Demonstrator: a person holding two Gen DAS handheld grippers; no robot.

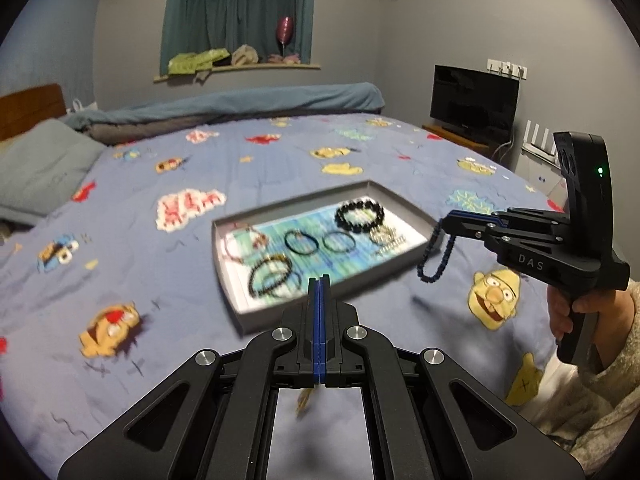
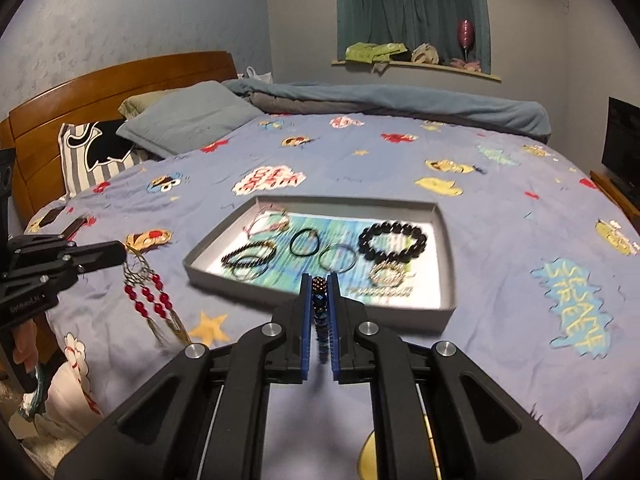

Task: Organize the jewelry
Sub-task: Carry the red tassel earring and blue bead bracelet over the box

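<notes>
1. Presently both my hands are over the bed, each carrying a piece, with the grey tray lying on the sheet ahead of both.
2. Right tongs: pinched on a dark blue beaded strand. Left wrist view shows the same tongs with the strand hanging as a slack loop below the tips, just off the tray's right-hand edge and above the sheet.
3. Left tongs: pressed together. The right wrist view shows them gripping a red-bead tassel earring, which dangles straight down, off the tray's left side and clear of it.
4. Tray contents, blurred: a chunky black bead bracelet toward the far right corner, thin dark bangles mid-tray, a silvery piece near the right front. Finer detail I cannot tell.
5. Key relation: the tray sits between my two hands. The right tongs are nearer, almost at its rim; the strand's long axis hangs vertical, so it would need to travel leftward over the wall before lowering.
6. Judgement: open floor shows along the tray's near edge. Risk is the loop snagging the wall or landing on the silvery piece.
</notes>
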